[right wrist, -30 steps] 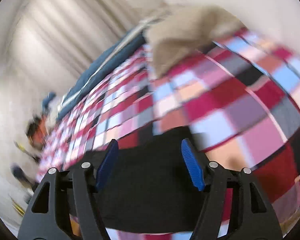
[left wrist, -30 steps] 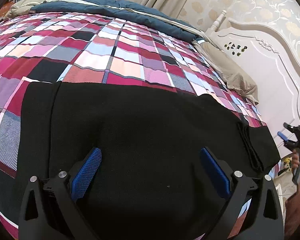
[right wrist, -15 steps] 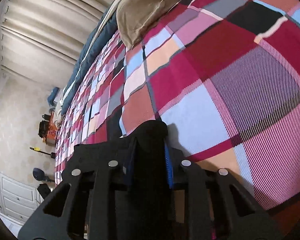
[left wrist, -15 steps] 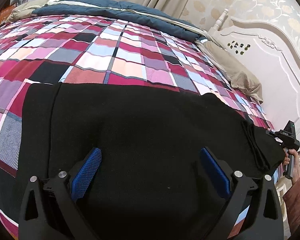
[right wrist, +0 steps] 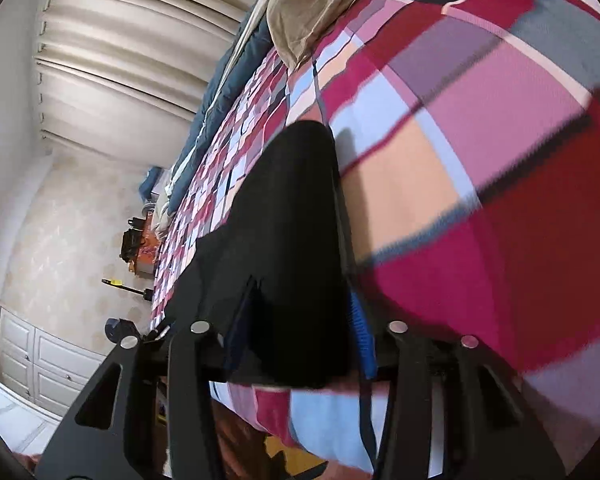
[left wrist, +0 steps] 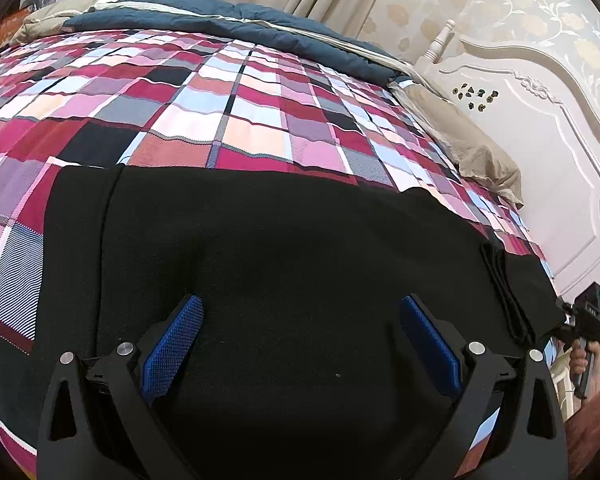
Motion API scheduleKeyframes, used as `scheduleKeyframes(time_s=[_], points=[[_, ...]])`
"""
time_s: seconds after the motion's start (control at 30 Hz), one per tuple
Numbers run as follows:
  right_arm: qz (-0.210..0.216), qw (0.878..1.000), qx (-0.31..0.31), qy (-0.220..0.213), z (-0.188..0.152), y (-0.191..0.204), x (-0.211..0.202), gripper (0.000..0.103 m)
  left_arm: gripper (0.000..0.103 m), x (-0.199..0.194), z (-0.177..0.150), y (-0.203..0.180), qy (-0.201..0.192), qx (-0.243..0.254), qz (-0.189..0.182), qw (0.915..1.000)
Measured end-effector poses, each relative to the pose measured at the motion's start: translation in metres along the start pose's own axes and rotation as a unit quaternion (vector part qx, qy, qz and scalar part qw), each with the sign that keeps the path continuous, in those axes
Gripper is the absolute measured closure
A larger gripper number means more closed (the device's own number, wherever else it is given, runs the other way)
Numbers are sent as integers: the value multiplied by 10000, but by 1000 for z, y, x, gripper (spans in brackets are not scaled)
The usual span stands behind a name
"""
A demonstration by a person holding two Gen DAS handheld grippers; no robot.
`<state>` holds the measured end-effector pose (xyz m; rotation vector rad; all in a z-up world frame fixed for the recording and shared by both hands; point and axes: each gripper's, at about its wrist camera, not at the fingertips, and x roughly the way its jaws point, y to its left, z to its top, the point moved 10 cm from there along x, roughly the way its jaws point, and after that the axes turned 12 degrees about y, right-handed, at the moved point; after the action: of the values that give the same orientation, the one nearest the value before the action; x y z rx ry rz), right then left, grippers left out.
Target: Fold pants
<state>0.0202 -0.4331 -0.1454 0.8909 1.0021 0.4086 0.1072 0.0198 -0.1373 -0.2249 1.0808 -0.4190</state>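
Black pants (left wrist: 284, 248) lie spread across a plaid bedspread (left wrist: 228, 116). My left gripper (left wrist: 300, 344) is open, hovering just above the middle of the pants, holding nothing. My right gripper (right wrist: 296, 336) is shut on a folded end of the pants (right wrist: 296, 216), which rises in a black peak between its blue pads and is lifted a little off the bed. In the left wrist view the right gripper (left wrist: 564, 314) shows at the far right edge, at the pants' end.
A tan pillow (left wrist: 472, 148) and white headboard (left wrist: 540, 128) are at the right. A rolled blue duvet (left wrist: 220, 16) lies along the far side. Curtains hang behind. White cabinets (right wrist: 40, 364) stand across the room.
My right gripper went from open over the pants' end to shut on it, then lifted and tilted with the fabric. My left gripper stayed open in place.
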Motion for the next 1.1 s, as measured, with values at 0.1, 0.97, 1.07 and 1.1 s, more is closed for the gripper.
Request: scheduleKeyframes(time_s=[0.1, 0.97, 1.07, 1.1], points=[[-371, 9993, -94, 30, -2, -8, 6, 78, 5, 0, 0, -1, 2, -12, -19, 10000], [103, 9922, -562, 1107, -33, 152, 166, 5, 5, -53, 2, 17, -328, -548, -579, 9963], [128, 9927, -564, 1056, -33, 149, 164, 5, 5, -78, 3, 49, -558, -986, -914, 9893], [129, 9926, -582, 1054, -33, 150, 164, 5, 5, -80, 3, 58, -555, -1108, -981, 9874]])
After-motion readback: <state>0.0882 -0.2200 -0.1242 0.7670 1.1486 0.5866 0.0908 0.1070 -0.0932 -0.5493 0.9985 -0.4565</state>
